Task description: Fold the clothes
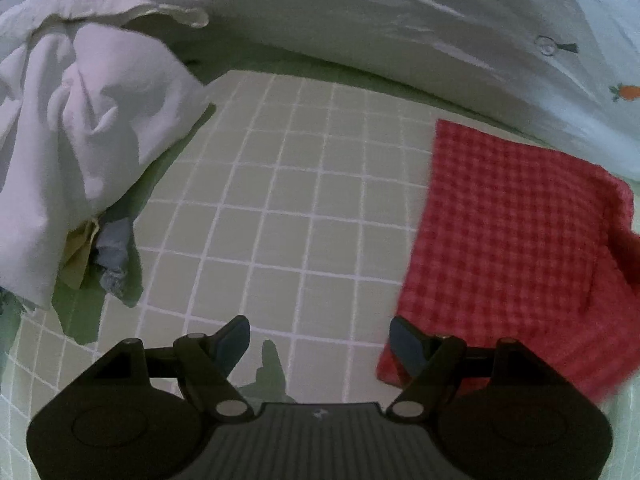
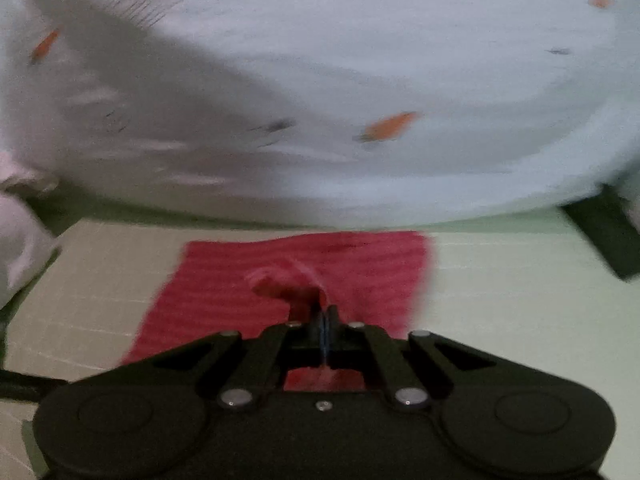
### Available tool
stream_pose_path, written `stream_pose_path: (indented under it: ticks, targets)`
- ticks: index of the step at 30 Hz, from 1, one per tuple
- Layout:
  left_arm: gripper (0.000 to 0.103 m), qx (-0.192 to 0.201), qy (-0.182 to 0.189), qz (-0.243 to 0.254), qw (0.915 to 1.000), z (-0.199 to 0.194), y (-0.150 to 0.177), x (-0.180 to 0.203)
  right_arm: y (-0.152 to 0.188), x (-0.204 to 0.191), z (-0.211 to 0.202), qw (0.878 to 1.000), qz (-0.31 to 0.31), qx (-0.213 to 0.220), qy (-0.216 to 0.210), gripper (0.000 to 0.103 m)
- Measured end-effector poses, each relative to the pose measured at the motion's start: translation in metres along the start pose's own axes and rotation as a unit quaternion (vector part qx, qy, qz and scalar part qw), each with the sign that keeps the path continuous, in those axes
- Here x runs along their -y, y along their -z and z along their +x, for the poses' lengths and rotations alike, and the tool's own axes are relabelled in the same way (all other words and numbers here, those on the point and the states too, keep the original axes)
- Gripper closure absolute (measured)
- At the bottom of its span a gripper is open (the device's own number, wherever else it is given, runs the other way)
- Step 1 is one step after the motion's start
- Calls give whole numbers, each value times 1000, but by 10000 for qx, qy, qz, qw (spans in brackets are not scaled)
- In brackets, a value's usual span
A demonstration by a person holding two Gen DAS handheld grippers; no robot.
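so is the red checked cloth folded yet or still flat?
Partly folded: the right gripper, shut, lifts a pinch of the red checked cloth over its flat remainder.

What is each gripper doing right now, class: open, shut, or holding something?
Left gripper: open, holding nothing, above the gridded mat.
Right gripper: shut on a raised fold of the red checked cloth.

A green gridded mat (image 1: 288,208) carries a red checked cloth (image 1: 520,240) and crumpled white garment (image 1: 80,128).
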State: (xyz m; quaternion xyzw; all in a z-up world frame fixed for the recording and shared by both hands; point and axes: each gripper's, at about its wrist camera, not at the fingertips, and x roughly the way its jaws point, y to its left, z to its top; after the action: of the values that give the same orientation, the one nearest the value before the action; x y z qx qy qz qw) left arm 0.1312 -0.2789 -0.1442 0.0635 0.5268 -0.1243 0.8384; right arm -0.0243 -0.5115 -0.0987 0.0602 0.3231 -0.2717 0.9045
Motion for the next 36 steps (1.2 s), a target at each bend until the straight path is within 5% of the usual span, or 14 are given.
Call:
stream_pose_path:
  ticks: [4, 7, 11, 15, 26, 36]
  targets:
    - [25, 40, -2, 35, 10000, 0, -4, 12, 26, 67, 6, 9914, 548, -729, 941, 102]
    - [25, 17, -30, 78, 10000, 5, -11, 20, 30, 98, 14, 9823, 1152, -993, 1096, 100]
    - [25, 1, -3, 96, 10000, 15, -31, 28, 13, 112, 15, 9812, 1420, -723, 1092, 57]
    - [23, 67, 49, 114, 9999, 27, -59, 38, -5, 115, 33, 9811, 1701, -446, 812, 36]
    - [22, 247, 486, 772, 9955, 86, -143, 89, -17, 111, 140, 9879, 961, -1141, 414, 27]
    - [30, 156, 787, 1339, 9877, 118, -155, 127, -28, 108, 184, 9886, 900, -1193, -157, 27]
